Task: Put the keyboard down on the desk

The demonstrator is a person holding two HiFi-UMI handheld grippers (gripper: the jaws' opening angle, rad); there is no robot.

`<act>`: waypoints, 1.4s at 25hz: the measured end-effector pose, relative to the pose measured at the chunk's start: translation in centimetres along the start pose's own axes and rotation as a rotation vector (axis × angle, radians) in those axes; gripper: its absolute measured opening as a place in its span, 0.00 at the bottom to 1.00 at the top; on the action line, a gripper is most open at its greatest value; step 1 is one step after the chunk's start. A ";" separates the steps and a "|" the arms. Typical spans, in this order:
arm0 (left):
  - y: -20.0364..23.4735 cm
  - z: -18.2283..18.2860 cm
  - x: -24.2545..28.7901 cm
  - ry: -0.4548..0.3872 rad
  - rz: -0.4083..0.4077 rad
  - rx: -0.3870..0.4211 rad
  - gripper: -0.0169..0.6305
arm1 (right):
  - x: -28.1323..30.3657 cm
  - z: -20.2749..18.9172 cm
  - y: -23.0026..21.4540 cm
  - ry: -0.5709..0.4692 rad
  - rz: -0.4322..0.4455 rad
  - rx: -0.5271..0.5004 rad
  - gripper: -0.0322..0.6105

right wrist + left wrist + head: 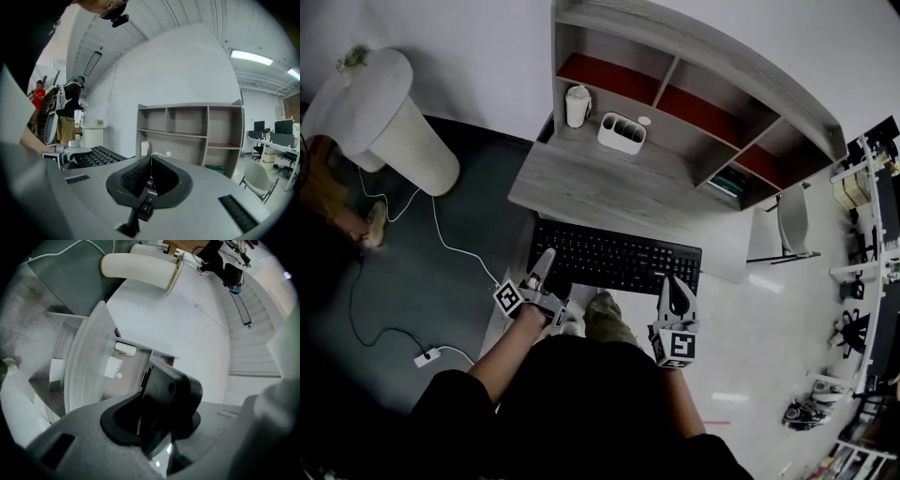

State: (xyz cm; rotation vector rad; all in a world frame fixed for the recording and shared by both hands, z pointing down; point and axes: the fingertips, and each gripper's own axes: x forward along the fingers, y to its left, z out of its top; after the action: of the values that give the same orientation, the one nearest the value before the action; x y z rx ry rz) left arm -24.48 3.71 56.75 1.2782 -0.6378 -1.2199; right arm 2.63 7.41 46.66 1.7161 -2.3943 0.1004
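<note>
A black keyboard (614,258) is held level just in front of the grey wooden desk (600,183), its far edge over the desk's front edge. My left gripper (542,270) is shut on its left end, and my right gripper (676,292) is shut on its right front corner. In the left gripper view, the keyboard's black end (164,399) sits clamped edge-on in the left gripper (147,427). In the right gripper view, the keyboard (96,157) stretches away to the left, and the right gripper (150,180) pinches the corner with the arrow keys.
A white pen holder (622,132) and a white cup (577,105) stand at the back of the desk, under a shelf hutch (703,84). A white ribbed cylinder (394,117) stands left, with a cable and plug block (427,356) on the floor. A chair (792,220) is at the right.
</note>
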 end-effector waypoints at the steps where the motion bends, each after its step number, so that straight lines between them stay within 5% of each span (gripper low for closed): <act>1: 0.3 -0.1 0.9 0.000 0.011 0.006 0.18 | 0.8 0.0 -0.6 -0.002 0.003 0.006 0.07; 7: 2.7 0.2 7.2 0.017 0.071 0.071 0.18 | 6.3 -0.2 -5.0 0.006 0.025 0.040 0.07; 18: 8.4 0.4 17.4 -0.052 0.087 0.058 0.18 | 13.9 -0.6 -14.6 0.018 0.011 0.063 0.07; 25: 11.5 0.7 21.7 -0.073 0.152 0.136 0.18 | 17.3 -1.5 -18.8 0.035 0.008 0.091 0.07; 35: 13.7 1.9 23.5 -0.093 0.179 0.146 0.18 | 20.9 -3.1 -20.2 0.064 0.040 0.091 0.07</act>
State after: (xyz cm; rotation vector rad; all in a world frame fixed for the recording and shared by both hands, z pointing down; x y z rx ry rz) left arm -14.72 -20.71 64.12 1.2606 -0.9035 -1.1050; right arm 15.62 -18.10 52.65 1.6766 -2.4125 0.2706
